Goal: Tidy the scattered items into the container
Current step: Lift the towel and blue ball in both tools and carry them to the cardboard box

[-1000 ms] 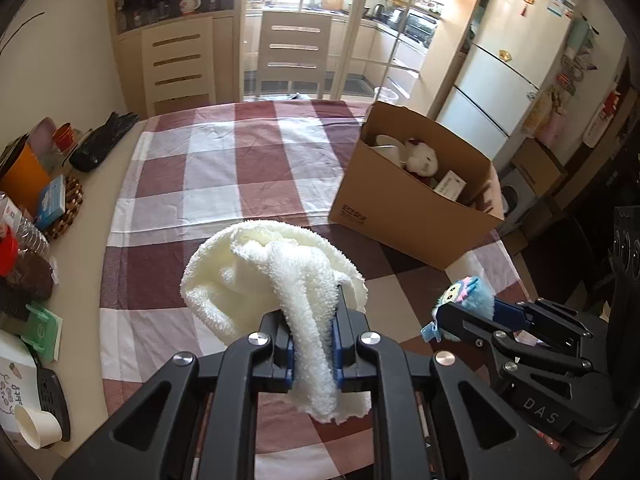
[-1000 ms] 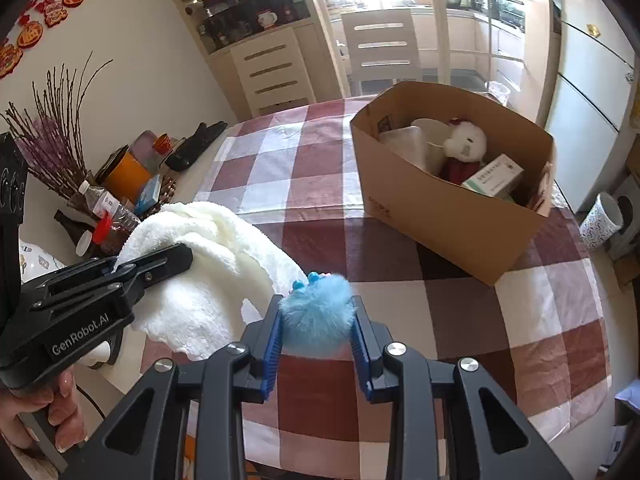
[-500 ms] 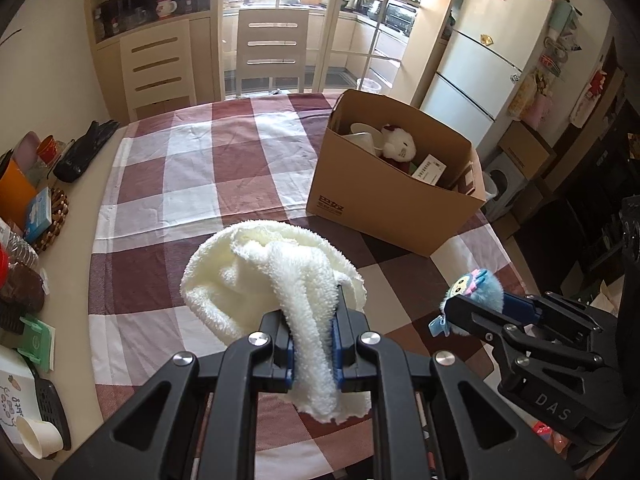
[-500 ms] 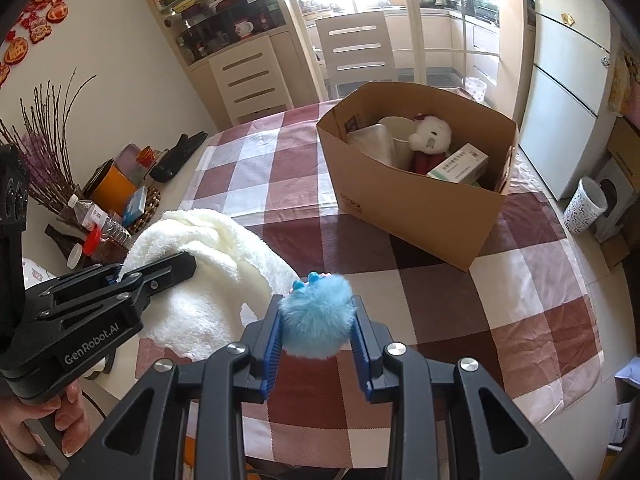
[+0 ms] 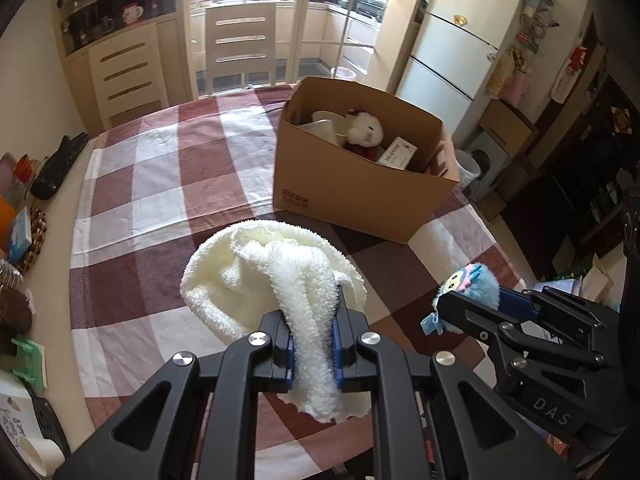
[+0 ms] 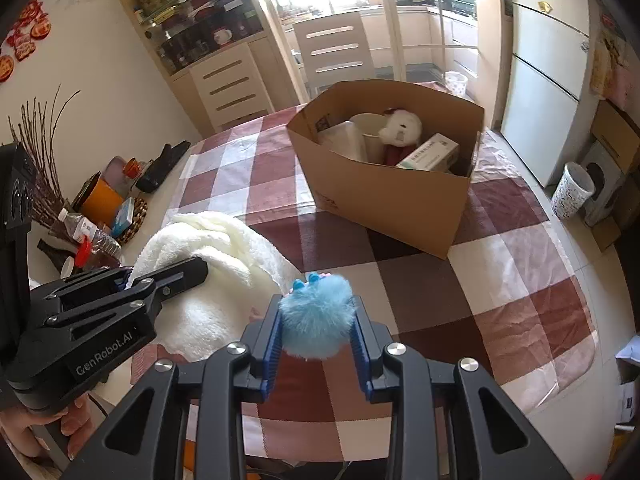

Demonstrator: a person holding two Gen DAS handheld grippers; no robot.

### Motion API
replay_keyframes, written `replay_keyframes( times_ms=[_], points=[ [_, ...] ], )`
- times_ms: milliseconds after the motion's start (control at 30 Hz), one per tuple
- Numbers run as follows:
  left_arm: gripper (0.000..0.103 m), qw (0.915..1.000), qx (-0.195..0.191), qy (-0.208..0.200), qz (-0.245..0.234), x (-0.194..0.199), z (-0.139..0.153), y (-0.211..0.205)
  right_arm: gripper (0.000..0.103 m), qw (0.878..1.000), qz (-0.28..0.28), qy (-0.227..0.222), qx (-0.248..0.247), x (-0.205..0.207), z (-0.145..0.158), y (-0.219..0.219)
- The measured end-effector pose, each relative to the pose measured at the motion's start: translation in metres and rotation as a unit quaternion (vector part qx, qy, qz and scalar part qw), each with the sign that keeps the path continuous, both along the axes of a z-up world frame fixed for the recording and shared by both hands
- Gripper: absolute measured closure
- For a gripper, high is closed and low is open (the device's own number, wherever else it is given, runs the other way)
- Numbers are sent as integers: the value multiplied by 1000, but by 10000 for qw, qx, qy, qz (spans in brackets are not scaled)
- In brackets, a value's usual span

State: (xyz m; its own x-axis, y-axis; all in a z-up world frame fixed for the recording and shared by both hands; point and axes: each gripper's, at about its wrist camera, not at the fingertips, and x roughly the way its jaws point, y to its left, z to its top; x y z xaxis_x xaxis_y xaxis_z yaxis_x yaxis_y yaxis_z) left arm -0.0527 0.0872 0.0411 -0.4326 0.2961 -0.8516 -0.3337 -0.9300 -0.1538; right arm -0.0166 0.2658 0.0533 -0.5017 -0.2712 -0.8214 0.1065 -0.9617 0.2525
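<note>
My left gripper (image 5: 313,330) is shut on a fluffy cream towel (image 5: 256,276), which bulges in front of the fingers and hangs above the checked tablecloth. The towel (image 6: 208,276) and left gripper (image 6: 168,276) also show at the left of the right wrist view. My right gripper (image 6: 316,322) is shut on a small blue fuzzy toy (image 6: 316,326); in the left wrist view that toy (image 5: 470,286) shows a pale face. An open cardboard box (image 5: 360,196) (image 6: 384,200) stands further along the table, holding a white plush bear (image 6: 402,128), a cup and a small carton.
Red-and-white checked tablecloth (image 5: 160,184) covers the table. Bottles, an orange cup and clutter (image 6: 100,208) crowd the left edge, with a black object (image 5: 56,164) near them. A white chair (image 5: 240,40) stands at the far end. Fridge (image 5: 452,52) and floor items lie to the right.
Both grippers have carried the towel and the blue toy along the table, and the box now sits more central and closer in both views. Grips unchanged.
</note>
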Motion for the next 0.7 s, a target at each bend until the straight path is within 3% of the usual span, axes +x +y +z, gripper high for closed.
replay_keyframes(
  times_ms=[700],
  points=[
    [89, 9976, -98, -105, -683, -6, -8, 55, 72, 9984, -562, -53, -63, 4, -4, 42]
  ],
)
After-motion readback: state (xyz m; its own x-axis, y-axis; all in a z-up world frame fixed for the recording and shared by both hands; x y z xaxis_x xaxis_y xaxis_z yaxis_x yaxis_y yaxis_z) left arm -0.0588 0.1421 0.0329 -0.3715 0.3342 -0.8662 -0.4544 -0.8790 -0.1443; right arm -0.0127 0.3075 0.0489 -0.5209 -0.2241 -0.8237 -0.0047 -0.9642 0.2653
